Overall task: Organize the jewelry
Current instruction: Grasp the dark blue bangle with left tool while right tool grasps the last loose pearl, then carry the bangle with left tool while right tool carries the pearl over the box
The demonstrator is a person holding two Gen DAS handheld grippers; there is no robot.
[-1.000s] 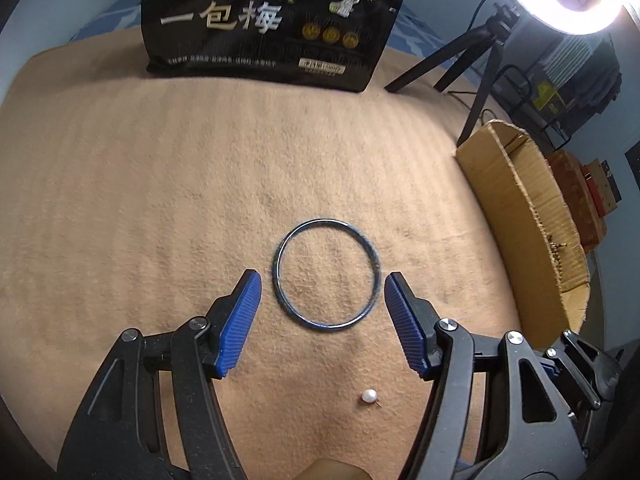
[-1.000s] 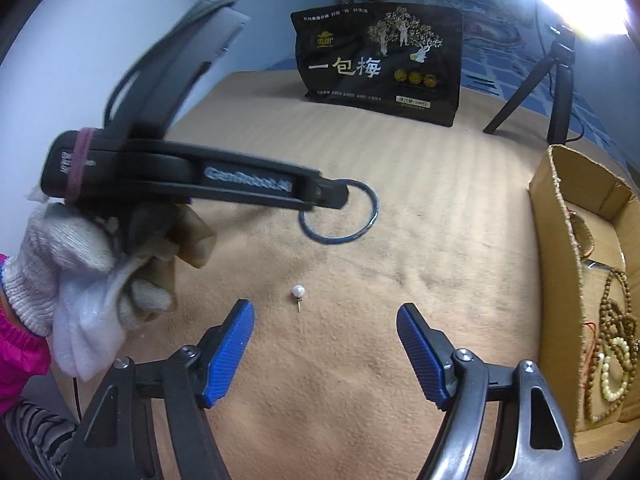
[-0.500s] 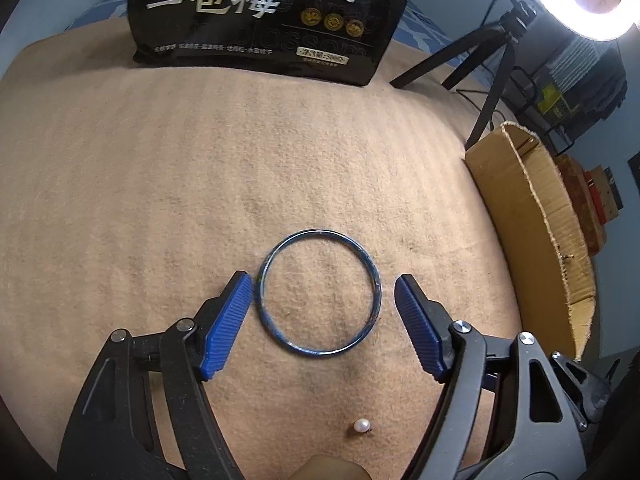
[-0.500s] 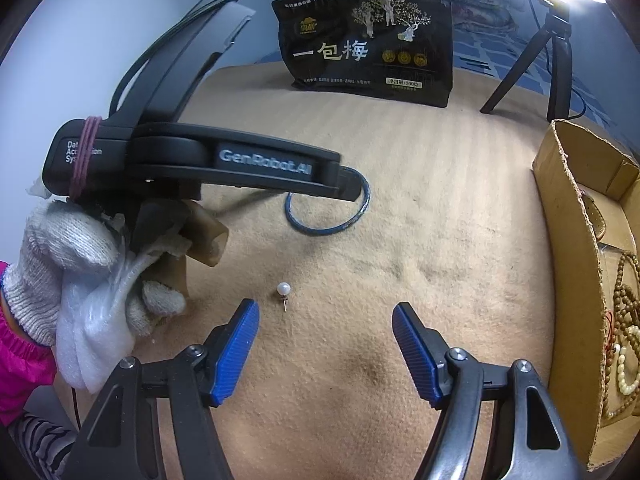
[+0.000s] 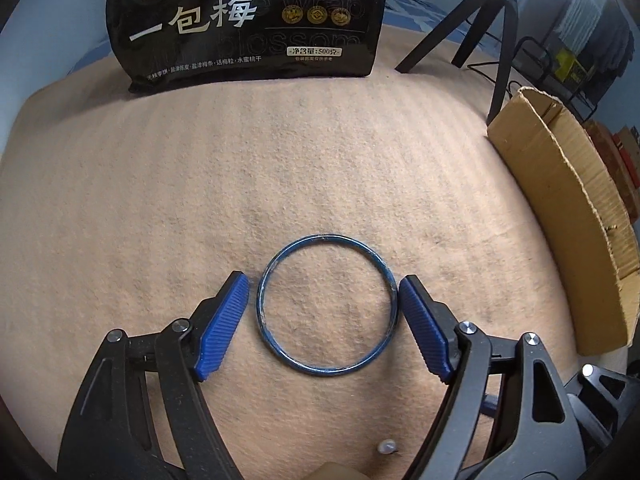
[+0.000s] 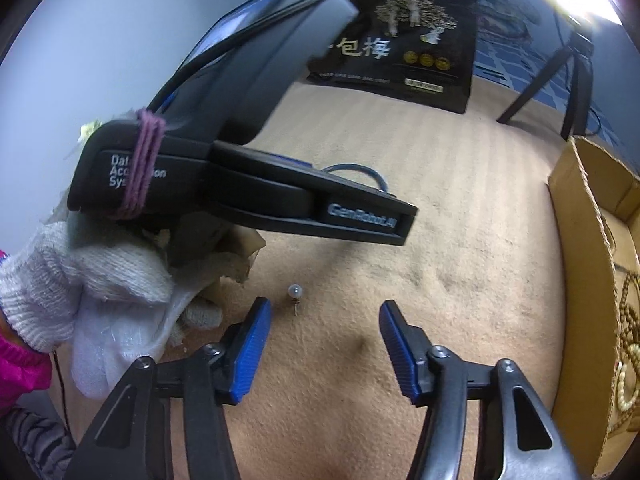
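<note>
A blue bangle (image 5: pixel 326 305) lies flat on the tan cloth. My left gripper (image 5: pixel 322 320) is open and straddles it, one blue pad on each side; the right pad touches its rim. In the right wrist view only the bangle's far arc (image 6: pixel 362 171) shows behind the left gripper's black body (image 6: pixel 248 196). A pearl stud earring (image 6: pixel 294 291) lies on the cloth just ahead of my right gripper (image 6: pixel 325 346), nearer its left pad. The right gripper is open and empty. The earring also shows in the left wrist view (image 5: pixel 387 446).
A cardboard box (image 6: pixel 582 264) stands at the right and holds beaded necklaces (image 6: pixel 628 320); its outer wall shows in the left wrist view (image 5: pixel 560 216). A black snack bag (image 5: pixel 248 20) stands at the back. A tripod (image 5: pixel 492 12) stands at the back right. A gloved hand (image 6: pixel 92 280) holds the left gripper.
My left gripper has moved forward and down, so its pads now flank the bangle. My right gripper has moved closer to the pearl earring.
</note>
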